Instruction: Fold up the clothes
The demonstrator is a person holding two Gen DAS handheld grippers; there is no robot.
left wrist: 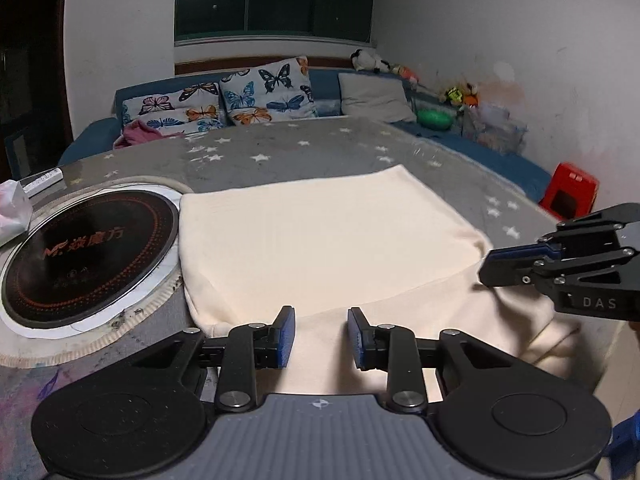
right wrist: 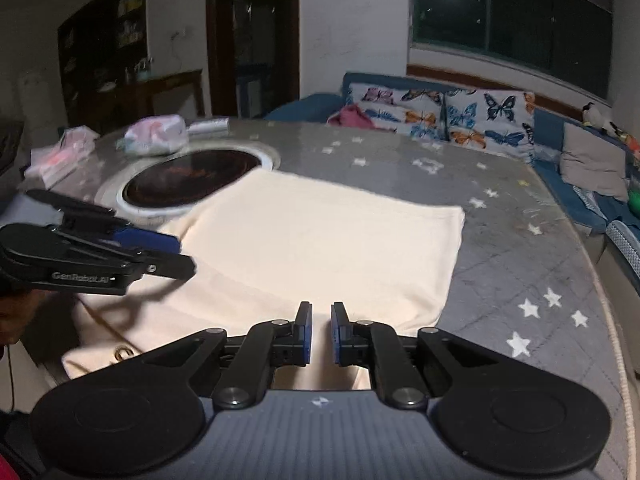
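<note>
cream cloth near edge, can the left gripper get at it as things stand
Probably yes: the left gripper hangs right over the cream cloth, jaws apart, with nothing between them and the fabric. The right gripper is off to the side.

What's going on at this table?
A person with a tool in each hand is folding a cream garment on the star-print table, beside a round cooktop. The garment lies partly folded, its near edge hanging off the table. The left tool is open over the near edge; the right tool is nearly shut, apparently holding nothing.
</note>
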